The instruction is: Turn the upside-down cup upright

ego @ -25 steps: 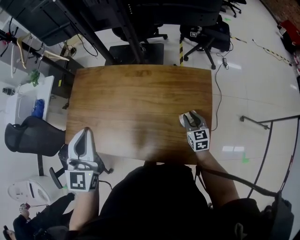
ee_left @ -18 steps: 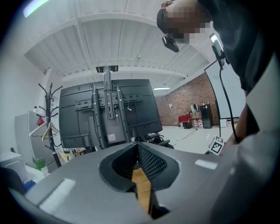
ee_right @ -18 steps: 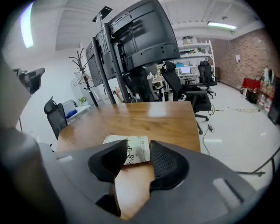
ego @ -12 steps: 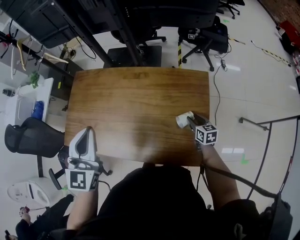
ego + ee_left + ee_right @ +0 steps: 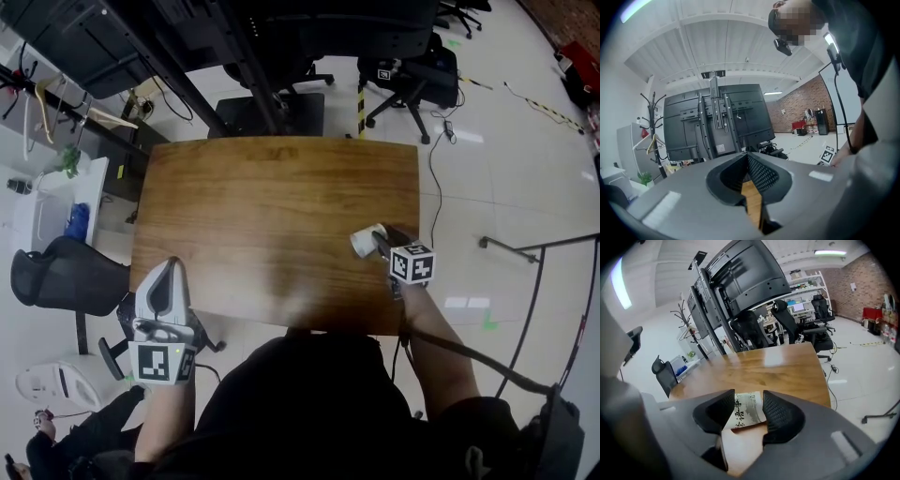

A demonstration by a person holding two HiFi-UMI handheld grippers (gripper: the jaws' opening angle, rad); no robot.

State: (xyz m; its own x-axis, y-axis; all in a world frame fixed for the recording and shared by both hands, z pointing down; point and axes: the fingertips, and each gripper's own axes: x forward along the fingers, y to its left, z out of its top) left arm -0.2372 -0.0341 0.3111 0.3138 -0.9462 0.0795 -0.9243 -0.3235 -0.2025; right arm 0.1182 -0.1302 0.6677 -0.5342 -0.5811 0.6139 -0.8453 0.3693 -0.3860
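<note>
A white paper cup (image 5: pixel 366 241) with dark print stands on the wooden table (image 5: pixel 262 206) near its right front corner, and its mouth seems to face up. My right gripper (image 5: pixel 380 246) reaches down at it from the front. In the right gripper view the cup (image 5: pixel 749 414) sits between the two black pads. The jaws are opening and stand wide around it. My left gripper (image 5: pixel 165 274) hovers level off the table's front left edge. Its jaws (image 5: pixel 746 158) are together with nothing in them.
Office chairs (image 5: pixel 412 70) and a dark monitor stand (image 5: pixel 253 56) lie beyond the table's far edge. Another chair (image 5: pixel 66 272) and a white desk (image 5: pixel 56 202) are on the left. A cable (image 5: pixel 433 187) runs along the floor on the right.
The right gripper has rolled and sunk a little toward the table with the cup. Its jaws have spread apart round the cup. The left gripper has stayed put.
</note>
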